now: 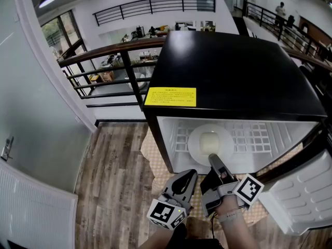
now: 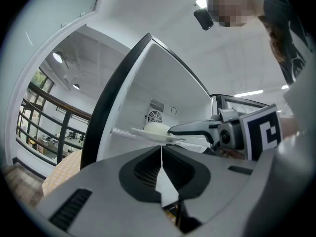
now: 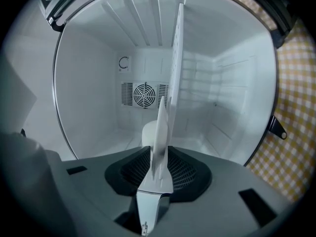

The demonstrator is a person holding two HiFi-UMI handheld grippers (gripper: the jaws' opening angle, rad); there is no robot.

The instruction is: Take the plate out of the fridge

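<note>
Inside the open fridge [image 1: 233, 71], right gripper [image 1: 213, 160] clamps the plate [image 1: 195, 144] rim (left gripper [image 1: 189, 177] closed, empty).

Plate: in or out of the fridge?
In: plate inside the open fridge, above its wire shelf, right gripper shut on its rim.

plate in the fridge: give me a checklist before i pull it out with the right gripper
1. Right gripper shut on the round white plate at its rim: ok.
2. Black fridge has its white door swung open: ok.
3. Pale food lump sits mid-plate: ok.
4. Left gripper shut, empty, outside the fridge: ok.
5. Plate lifted off the white wire shelf: cannot tell.
</note>
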